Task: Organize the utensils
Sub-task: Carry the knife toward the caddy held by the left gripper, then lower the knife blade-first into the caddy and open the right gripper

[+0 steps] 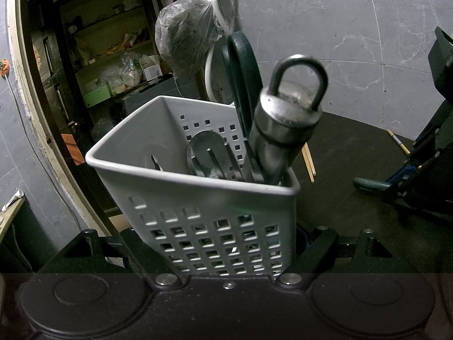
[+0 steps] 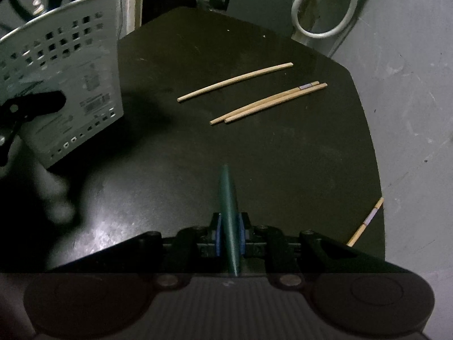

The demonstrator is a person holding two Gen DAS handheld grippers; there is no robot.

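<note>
The left gripper (image 1: 226,252) has its jaws spread wide around a white basket (image 1: 198,198) with little square holes, and they press on its two sides. The basket is tilted. Inside it stand a spoon (image 1: 206,150), a fork (image 1: 223,160), a fat metal handle with a ring on top (image 1: 286,130), and a dark green looped handle (image 1: 243,76) at the back. The left part of the basket looks almost empty.

The right gripper (image 2: 230,232) has its jaws nearly closed, and its blue pads (image 2: 218,235) squeeze a thin dark green utensil (image 2: 228,195). The green piece points forward over the dark surface (image 2: 254,155).

Farther out on that surface lie wooden chopsticks. One chopstick (image 2: 235,80) lies alone. A pair of chopsticks (image 2: 269,102) lies side by side just past it, touching along part of their length. One more chopstick (image 2: 366,221) lies at the right edge of the surface, well apart from the rest.

Behind the basket hangs a plastic bag (image 1: 187,36) near a white hose (image 1: 220,14) on the grey wall.
</note>
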